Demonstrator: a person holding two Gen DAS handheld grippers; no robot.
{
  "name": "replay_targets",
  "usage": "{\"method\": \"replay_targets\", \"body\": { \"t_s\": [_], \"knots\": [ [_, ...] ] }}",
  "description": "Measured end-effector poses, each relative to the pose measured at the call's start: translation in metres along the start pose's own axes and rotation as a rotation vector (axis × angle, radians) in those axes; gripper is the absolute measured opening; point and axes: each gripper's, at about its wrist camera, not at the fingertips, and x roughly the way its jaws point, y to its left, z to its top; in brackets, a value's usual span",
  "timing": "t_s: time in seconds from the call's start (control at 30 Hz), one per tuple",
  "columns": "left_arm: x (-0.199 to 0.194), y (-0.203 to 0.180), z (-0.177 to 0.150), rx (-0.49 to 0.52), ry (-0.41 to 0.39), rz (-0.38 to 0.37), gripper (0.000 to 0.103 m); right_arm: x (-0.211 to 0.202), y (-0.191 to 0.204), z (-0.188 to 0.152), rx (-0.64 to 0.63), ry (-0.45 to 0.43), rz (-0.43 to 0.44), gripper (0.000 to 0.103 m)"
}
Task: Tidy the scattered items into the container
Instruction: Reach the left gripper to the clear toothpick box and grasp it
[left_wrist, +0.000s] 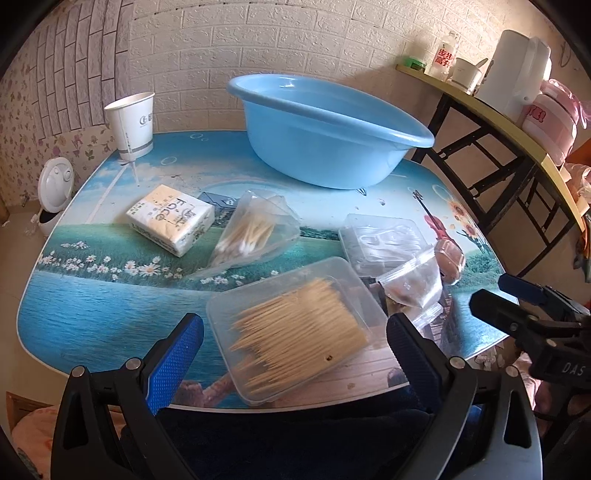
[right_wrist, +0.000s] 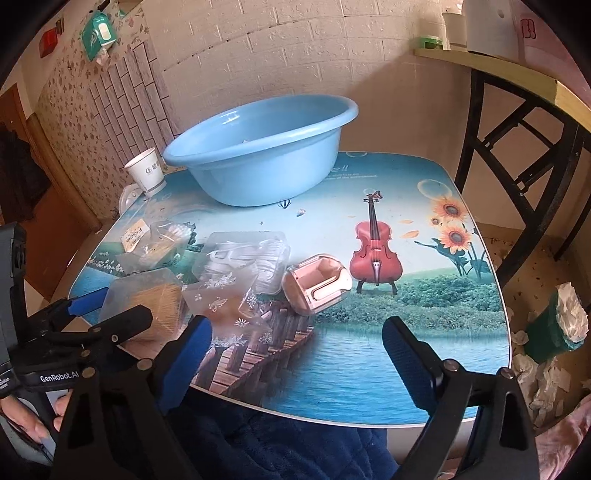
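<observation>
- Left wrist view: left tool (left_wrist: 295, 343) wide open, holds nothing; its two pads sit on either side of the clear toothpick box (left_wrist: 295, 328) at the near edge of the bench (left_wrist: 92, 317). Can't tell if a pad touches the box.
- Toothpick box: lidded, roughly half full of loose wooden toothpicks.
- Right tool (right_wrist: 297, 347) wide open over the near edge, nothing between its pads.
- Blue basin (left_wrist: 325, 129) stands at the far edge of the bench. Only a small white scrap shows inside it in the right wrist view; the rest of its floor is hidden by the rim.
- Paper cup (left_wrist: 131, 122) at the far left corner, upright; contents not visible.
- Tissue pack (left_wrist: 170, 218) left of centre, just beside a clear bag of cotton swabs (left_wrist: 251, 232).
- Clear lidded tray (right_wrist: 245, 258) near the middle holds white plastic pieces, too blurred to name.
- Small zip bag (left_wrist: 413, 284) with brown contents leans on that tray.
- Pink case in clear wrap (right_wrist: 317, 282) just right of the tray, lying on its side.
</observation>
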Motion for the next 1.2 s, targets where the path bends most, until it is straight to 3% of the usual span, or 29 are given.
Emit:
{"method": "replay_targets", "body": {
  "t_s": [0.27,0.57,0.83,0.97,1.2],
  "knots": [
    [0.001,0.0,-0.001,-0.038,-0.003,0.005,0.1,0.002,0.011,0.0,-0.02,0.0,0.004,0.095],
    [-0.003,0.021,-0.006,-0.063,-0.01,0.062,0.1,0.004,0.01,0.002,-0.012,0.011,-0.005,0.095],
    [-0.009,0.025,-0.009,0.023,-0.046,0.081,0.101,0.007,0.02,0.002,-0.04,0.03,0.008,0.095],
    [-0.009,0.034,-0.008,-0.004,-0.049,0.112,0.102,0.009,0.022,0.001,-0.042,0.037,0.007,0.095],
    [-0.011,0.042,-0.011,-0.013,-0.045,0.103,0.102,0.01,0.027,0.001,-0.049,0.042,0.012,0.095]
  ]
}}
